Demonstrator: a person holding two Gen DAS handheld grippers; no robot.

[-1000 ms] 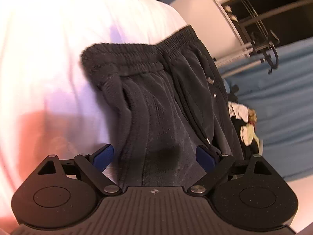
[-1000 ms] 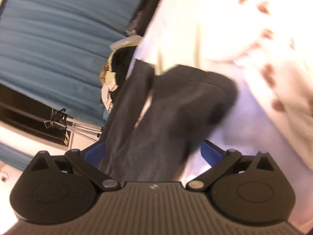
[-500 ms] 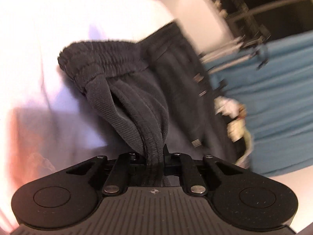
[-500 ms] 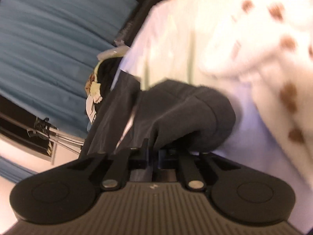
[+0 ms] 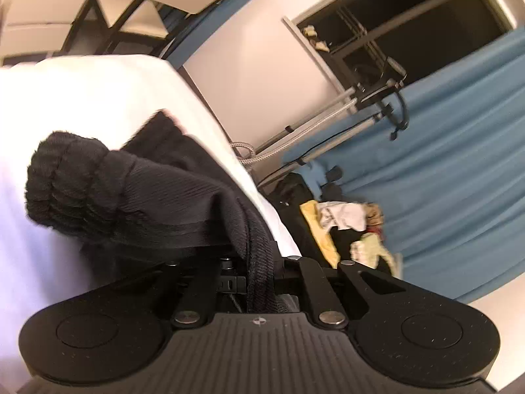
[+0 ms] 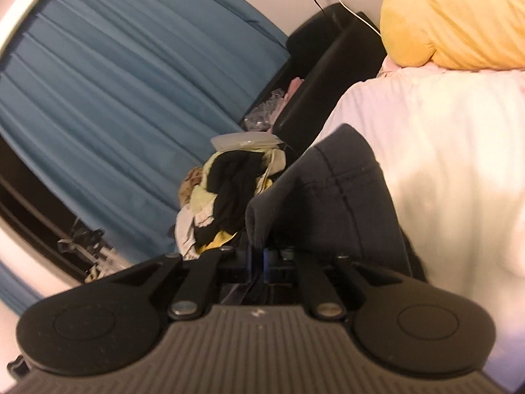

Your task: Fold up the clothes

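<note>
Left gripper (image 5: 259, 272) clamped on our black shorts (image 5: 137, 197) at lower centre, right gripper (image 6: 259, 259) pinching their hem, white bed (image 6: 459, 170) at right

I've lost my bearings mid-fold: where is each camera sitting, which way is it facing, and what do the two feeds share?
Left wrist: on the left gripper, facing along it over the white bed toward the window; only its linkage shows, shut on the dark shorts.
Right wrist: on the right gripper, facing the blue curtain; its linkage shows, shut on the shorts' other end.
Shared: shorts, bed, curtain, clothes pile.
</note>
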